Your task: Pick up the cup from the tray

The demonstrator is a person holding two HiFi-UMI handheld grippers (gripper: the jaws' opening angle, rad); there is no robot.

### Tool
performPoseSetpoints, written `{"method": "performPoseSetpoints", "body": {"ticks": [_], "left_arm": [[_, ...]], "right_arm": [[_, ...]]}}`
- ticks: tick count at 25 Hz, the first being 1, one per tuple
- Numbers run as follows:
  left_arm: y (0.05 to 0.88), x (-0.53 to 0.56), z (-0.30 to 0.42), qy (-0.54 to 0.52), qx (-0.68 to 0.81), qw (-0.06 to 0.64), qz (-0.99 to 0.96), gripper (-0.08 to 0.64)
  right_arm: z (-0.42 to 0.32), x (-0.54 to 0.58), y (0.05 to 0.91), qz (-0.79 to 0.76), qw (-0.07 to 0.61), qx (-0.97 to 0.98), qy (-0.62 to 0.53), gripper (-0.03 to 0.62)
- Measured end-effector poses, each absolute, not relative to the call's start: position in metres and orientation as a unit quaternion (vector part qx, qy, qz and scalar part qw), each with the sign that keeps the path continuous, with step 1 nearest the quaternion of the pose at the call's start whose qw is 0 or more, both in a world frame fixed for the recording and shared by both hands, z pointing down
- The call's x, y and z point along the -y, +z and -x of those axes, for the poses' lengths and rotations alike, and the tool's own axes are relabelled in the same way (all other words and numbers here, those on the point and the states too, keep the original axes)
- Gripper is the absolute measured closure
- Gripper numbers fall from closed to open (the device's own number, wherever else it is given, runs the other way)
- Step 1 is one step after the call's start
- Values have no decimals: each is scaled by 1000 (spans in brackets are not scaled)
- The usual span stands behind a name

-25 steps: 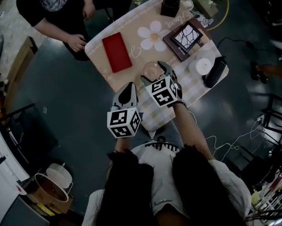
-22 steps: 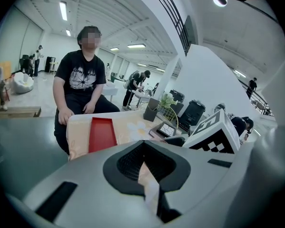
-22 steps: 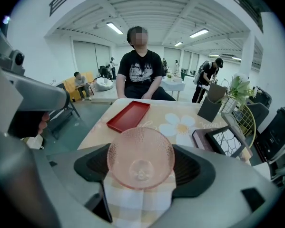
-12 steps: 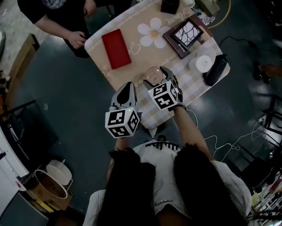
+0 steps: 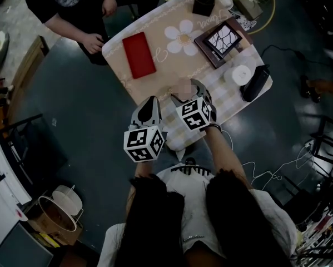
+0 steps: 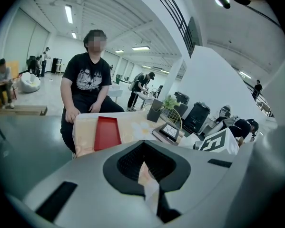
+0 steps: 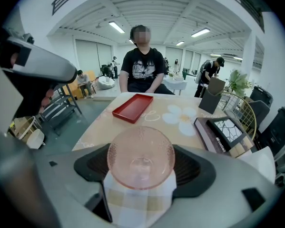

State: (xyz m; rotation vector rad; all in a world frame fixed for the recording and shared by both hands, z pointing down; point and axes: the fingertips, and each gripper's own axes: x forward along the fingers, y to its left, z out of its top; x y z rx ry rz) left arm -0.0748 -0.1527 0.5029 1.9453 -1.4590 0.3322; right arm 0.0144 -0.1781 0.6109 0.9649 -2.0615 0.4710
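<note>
Now right gripper (image 7: 141, 177) clasps cup (image 7: 141, 155) near table (image 7: 98, 127) edge

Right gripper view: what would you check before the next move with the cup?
1. Cup between the right gripper's jaws: ok, they are closed on it.
2. Cup off the red tray: ok, the tray lies bare farther up the table.
3. Cup lifted clear of the table: cannot tell.
4. Left gripper empty, jaws together: ok.
5. Seated person's hand away from the cup: ok.

No writing is clear enough to read.
</note>
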Motion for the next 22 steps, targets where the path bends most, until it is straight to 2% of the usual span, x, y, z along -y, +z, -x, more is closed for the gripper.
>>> {"method": "performPoseSetpoints", "body": {"ticks": [7,18,22], "left_arm": [[499,151,79,127,568,333,-742,554],[488,144,73,122,572,317,-747,554],[481,140,65,116,572,310,-751,554]], "right_arm": [[-12,176,608,-371,384,824,188,206],[-20,182,551,-386,282,855,200,206],[-21,174,533,-374,271,864,198,207]]}}
